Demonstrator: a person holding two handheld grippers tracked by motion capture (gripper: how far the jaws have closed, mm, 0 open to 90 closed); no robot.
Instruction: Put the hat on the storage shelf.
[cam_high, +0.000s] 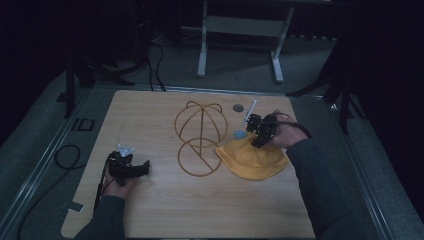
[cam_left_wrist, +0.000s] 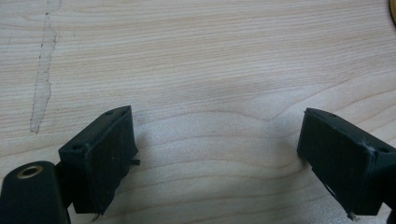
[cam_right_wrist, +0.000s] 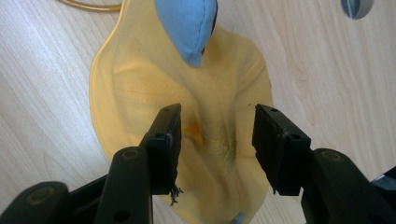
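Dark room, light wood table (cam_high: 165, 210). Your R gripper (cam_high: 256, 136) sits over the yellow hat (cam_high: 252, 159), jaws spread wide w/ the crumpled crown between them, pads not pressing it. Hat lies flat on the table's right side, just beside the gold wire stand (cam_high: 199, 137); blue patch (cam_right_wrist: 187, 25) at its far edge. Your L gripper (cam_high: 137, 169) rests near the left edge, jaws wide, nothing between them, well apart from the hat.

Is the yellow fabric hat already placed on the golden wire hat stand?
No, the yellow fabric hat lies flat on the wooden table, beside the golden wire hat stand.
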